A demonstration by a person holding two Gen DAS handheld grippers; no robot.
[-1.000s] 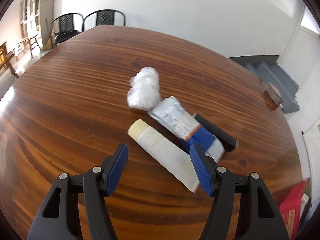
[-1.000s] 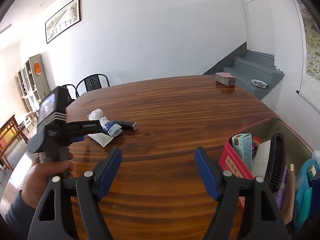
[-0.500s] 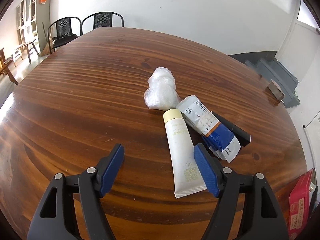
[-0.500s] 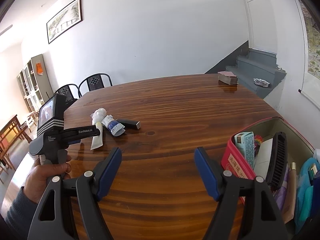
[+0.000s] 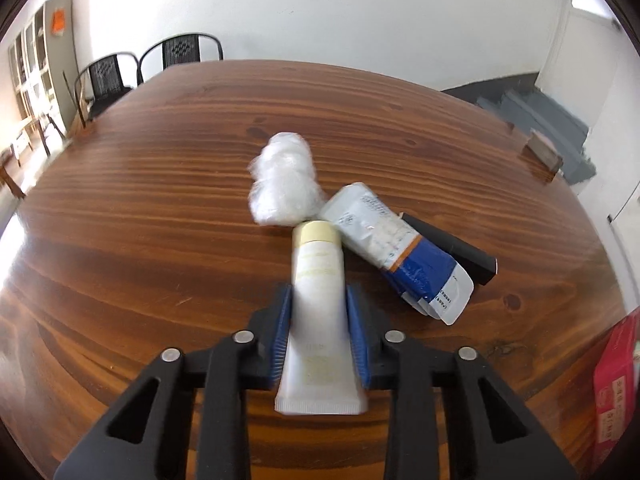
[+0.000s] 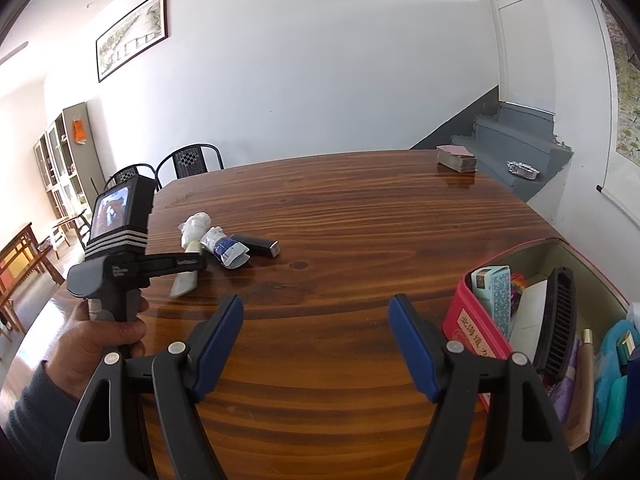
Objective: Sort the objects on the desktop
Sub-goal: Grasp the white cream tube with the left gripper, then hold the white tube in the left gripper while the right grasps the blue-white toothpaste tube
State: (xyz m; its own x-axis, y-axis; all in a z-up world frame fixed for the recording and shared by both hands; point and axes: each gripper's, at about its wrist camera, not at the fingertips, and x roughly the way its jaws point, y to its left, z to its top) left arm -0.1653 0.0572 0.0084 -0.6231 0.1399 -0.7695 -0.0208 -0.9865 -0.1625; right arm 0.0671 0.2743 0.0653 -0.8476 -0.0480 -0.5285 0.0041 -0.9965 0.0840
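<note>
Cream-white plastic squeeze tube with pale yellow cap: pinched across its lower body between the blue-padded left fingers, just closed onto it, crimped tail jutting back behind the pads, cap pointing ahead. Gripped low on the body, probably for a steady lift.

Dark brown wooden bench underneath. Red open storage box, crowded with items, just right of the right fingers; those spread wide, empty, likely waiting.

Ahead-right of the left fingers, white-and-blue foil pouch, beside the cap. Crumpled clear plastic wad straight ahead, beyond the cap. Black rectangular bar behind the pouch, partly hidden.
</note>
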